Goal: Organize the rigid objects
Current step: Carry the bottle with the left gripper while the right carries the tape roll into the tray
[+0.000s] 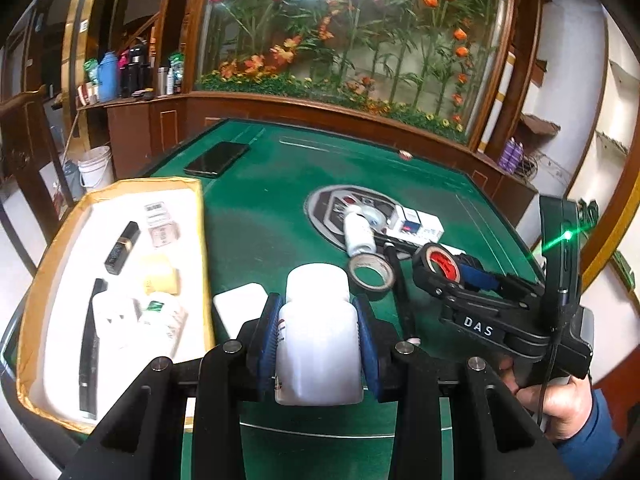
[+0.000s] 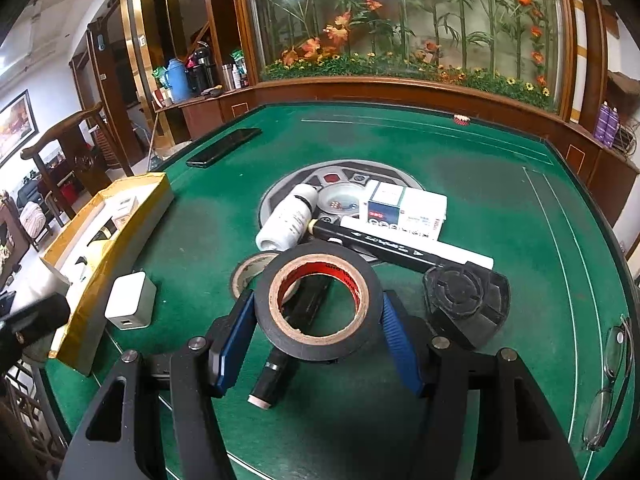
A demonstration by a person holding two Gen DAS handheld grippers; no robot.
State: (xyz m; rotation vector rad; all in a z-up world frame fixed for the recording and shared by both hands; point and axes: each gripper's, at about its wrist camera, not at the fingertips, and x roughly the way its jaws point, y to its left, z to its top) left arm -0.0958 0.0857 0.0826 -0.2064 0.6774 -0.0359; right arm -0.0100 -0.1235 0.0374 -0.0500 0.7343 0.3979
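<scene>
My left gripper (image 1: 318,316) is shut on a white plastic bottle (image 1: 318,332), held above the green table just right of the gold-rimmed tray (image 1: 200,216). The tray holds a lipstick (image 1: 122,246), a black comb (image 1: 89,344), small boxes and a white adapter. My right gripper (image 2: 318,316) is shut on a roll of black tape (image 2: 318,300) with a red inner core, lifted over a dark tube (image 2: 292,332). In the left wrist view the right gripper (image 1: 440,268) shows at the right with the black tape (image 1: 438,262) in it.
On the table lie a second white bottle (image 2: 286,218), a beige tape roll (image 2: 250,270), a white charger cube (image 2: 130,300), a black-and-white marker (image 2: 400,246), a white box (image 2: 404,208), a black round holder (image 2: 466,298), a phone (image 2: 224,146) and glasses (image 2: 612,380).
</scene>
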